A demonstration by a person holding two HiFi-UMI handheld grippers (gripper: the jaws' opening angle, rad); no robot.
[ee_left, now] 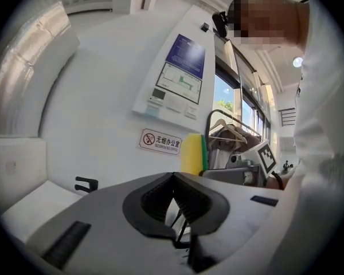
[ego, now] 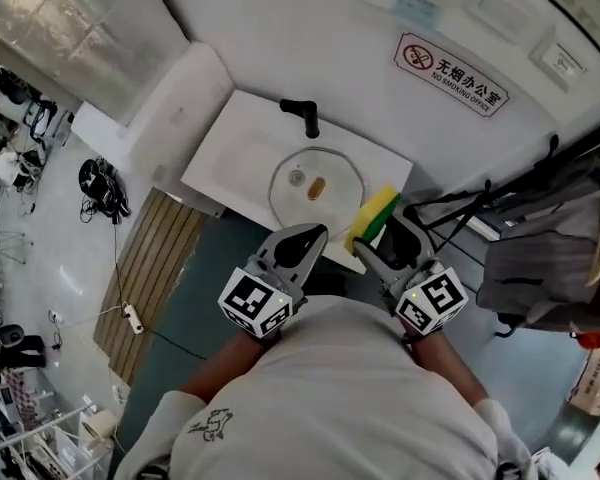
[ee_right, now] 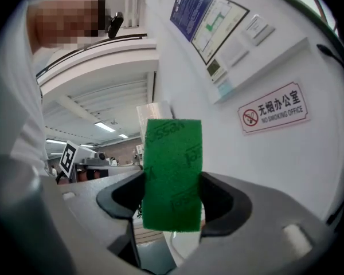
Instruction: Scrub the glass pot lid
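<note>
The round glass pot lid (ego: pixel 317 186) lies flat in a white sink (ego: pixel 230 158), below a black faucet (ego: pixel 302 116). My left gripper (ego: pixel 308 236) hovers at the sink's near edge, jaws shut with nothing between them; in the left gripper view (ee_left: pixel 173 177) its pads meet. My right gripper (ego: pixel 378 236) is beside it, shut on a yellow-and-green sponge (ego: pixel 372 214). In the right gripper view the sponge's green face (ee_right: pixel 172 173) stands upright between the pads of that gripper (ee_right: pixel 172 195). From the left gripper view the sponge (ee_left: pixel 193 153) shows edge-on, and the lid is hidden.
A white wall with a no-smoking sign (ego: pixel 452 72) rises behind the sink. A dark rack with hangers and grey cloth (ego: pixel 540 238) stands to the right. A slatted wooden mat (ego: pixel 150 268) and cables (ego: pixel 102 183) lie on the floor at left.
</note>
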